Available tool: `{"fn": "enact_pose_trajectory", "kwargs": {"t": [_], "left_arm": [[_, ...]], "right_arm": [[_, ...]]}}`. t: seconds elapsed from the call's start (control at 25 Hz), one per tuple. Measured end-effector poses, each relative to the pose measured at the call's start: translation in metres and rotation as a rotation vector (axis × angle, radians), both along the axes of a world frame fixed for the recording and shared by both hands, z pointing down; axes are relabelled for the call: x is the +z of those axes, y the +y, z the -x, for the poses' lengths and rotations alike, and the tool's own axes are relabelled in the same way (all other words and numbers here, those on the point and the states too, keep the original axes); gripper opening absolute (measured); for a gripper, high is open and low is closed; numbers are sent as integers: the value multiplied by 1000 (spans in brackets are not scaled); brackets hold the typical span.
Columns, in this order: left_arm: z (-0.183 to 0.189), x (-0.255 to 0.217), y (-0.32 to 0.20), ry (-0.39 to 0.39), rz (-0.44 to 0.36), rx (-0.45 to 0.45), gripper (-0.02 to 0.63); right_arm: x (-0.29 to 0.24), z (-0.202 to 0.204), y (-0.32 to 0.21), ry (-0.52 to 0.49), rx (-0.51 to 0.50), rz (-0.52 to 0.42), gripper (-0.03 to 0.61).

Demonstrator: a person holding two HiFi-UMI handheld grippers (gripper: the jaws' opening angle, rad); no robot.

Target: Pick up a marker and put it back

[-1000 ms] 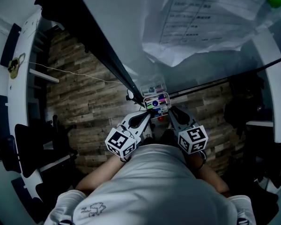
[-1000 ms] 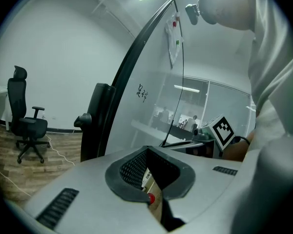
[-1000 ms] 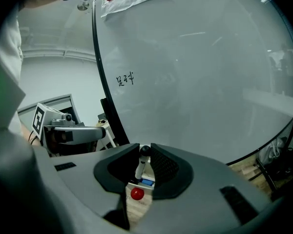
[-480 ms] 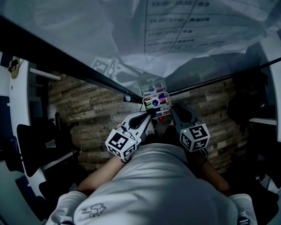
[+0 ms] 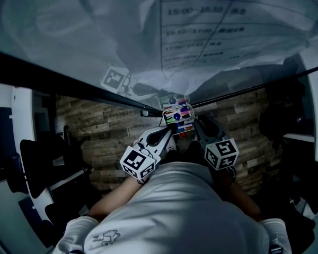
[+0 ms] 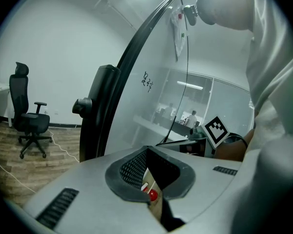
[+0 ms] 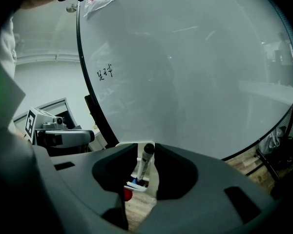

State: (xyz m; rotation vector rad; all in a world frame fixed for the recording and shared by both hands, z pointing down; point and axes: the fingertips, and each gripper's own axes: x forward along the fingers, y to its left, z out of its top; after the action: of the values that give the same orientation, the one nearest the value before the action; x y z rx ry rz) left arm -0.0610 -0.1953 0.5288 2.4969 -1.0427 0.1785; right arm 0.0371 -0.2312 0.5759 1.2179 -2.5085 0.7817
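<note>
Whiteboard (image 7: 185, 72): smooth, glossy, reflective. Floor (image 5: 95, 126): wood planks, rough-grained look. Paper sheet (image 5: 212, 36): thin, creased. Left gripper (image 6: 149, 179): matt grey plastic shell. Shirt (image 5: 175, 210): matt cloth.

so there's this white-barrelled marker with a black cap (image 7: 144, 163) standing almost upright, cap end up and leaning a touch, its lower end sat in the small white plastic holder (image 7: 155, 178) hanging off the whiteboard's (image 7: 195, 72) bottom edge
</note>
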Motion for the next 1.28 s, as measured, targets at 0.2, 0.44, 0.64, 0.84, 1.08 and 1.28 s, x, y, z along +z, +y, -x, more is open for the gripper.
{"fn": "enact_pose_trajectory", "kwargs": {"t": [0.2, 0.44, 0.64, 0.84, 1.08, 1.28], "left_arm": [[1, -1, 1, 2, -3, -2, 6], [2, -6, 3, 6, -21, 3, 6], [2, -13, 7, 9, -42, 12, 6], [4, -27, 10, 12, -82, 23, 6], [7, -46, 14, 25, -136, 42, 6], [13, -65, 13, 32, -192, 45, 6]], "right_arm": [[-2, -1, -1, 2, 10, -9, 109], [-11, -5, -1, 10, 36, -38, 112], [-24, -8, 1, 17, 59, -81, 114], [-40, -6, 7, 21, 63, -120, 114], [-63, -3, 15, 34, 73, -184, 114], [-85, 5, 22, 40, 69, -244, 112]]}}
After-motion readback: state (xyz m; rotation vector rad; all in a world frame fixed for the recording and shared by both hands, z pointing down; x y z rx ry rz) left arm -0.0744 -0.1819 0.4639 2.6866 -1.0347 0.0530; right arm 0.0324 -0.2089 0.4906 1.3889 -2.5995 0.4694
